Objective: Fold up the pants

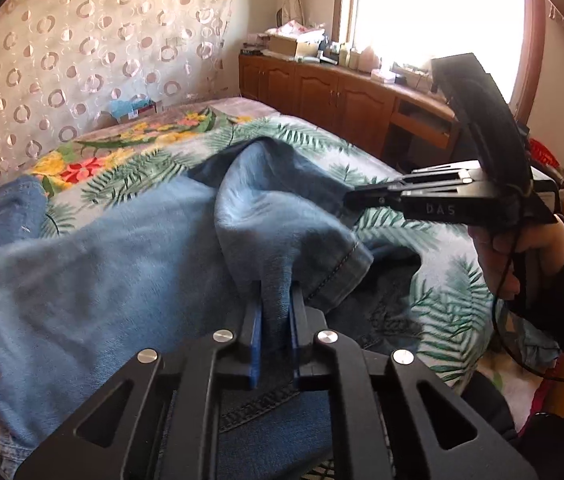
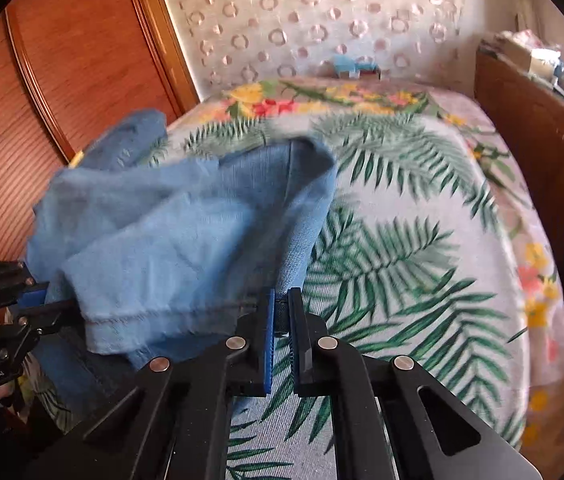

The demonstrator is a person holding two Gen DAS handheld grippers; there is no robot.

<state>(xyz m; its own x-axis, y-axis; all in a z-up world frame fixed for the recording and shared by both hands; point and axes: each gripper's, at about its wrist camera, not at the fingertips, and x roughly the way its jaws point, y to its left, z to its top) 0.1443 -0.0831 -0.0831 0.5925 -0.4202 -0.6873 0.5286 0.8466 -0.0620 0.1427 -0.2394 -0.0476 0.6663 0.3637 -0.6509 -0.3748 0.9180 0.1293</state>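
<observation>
The blue denim pants (image 1: 130,240) lie bunched on the bed, one leg end lifted. My left gripper (image 1: 276,292) is shut on a fold of the denim near the hem (image 1: 337,276). My right gripper (image 2: 280,300) is shut on the pants' edge (image 2: 282,276) and holds it above the bed. In the left wrist view the right gripper (image 1: 351,196) comes in from the right, its tips at the cloth. In the right wrist view the left gripper (image 2: 48,300) shows at the left edge, its tips hidden in the pants (image 2: 170,240).
The bed has a palm-leaf and flower cover (image 2: 401,240). A wooden wardrobe (image 2: 62,60) stands left of it. A wooden cabinet (image 1: 321,88) with clutter runs under the bright window. A small box (image 1: 134,108) sits at the head of the bed.
</observation>
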